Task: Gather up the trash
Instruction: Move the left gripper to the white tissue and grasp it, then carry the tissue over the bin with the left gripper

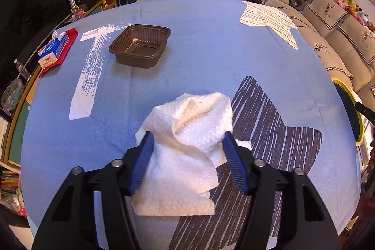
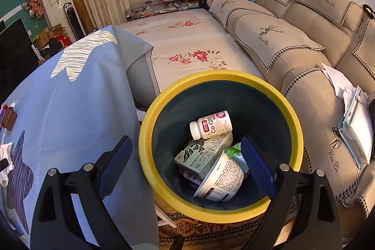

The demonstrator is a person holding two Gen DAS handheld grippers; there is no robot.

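- Your left gripper (image 1: 186,144) is spread wide with the crumpled white paper towel (image 1: 187,132) between its blue pads (image 1: 143,156); whether the pads press the paper yet you cannot tell, since the jaws stand well apart.
- Your right gripper (image 2: 187,161) is also spread and carries nothing, hovering over the yellow-rimmed bin (image 2: 234,76).
- That towel lies on the blue tablecloth (image 1: 199,50), partly over its dark striped star print, near the table edge closest to you.
- Likely slip: closing on only the raised fold would let the loose lower flap drag or the whole sheet slide out, because the paper is soft and bunched unevenly.
- Pinching too low could catch the cloth along with the paper and tug it, which might shift the brown plastic tray (image 1: 140,46) farther back on the table.
- Inside the bin already sit a white supplement bottle (image 2: 211,124), a green drink carton (image 2: 201,156) and a paper cup (image 2: 220,177), so there seems to be room, but a light towel could catch on the rim or drift outside it if released high.
- A tissue pack (image 1: 52,50) on a red mat rests at the far left, well apart from the towel.
- Nothing stands between the towel and the bin, which stands just off the table's right edge.
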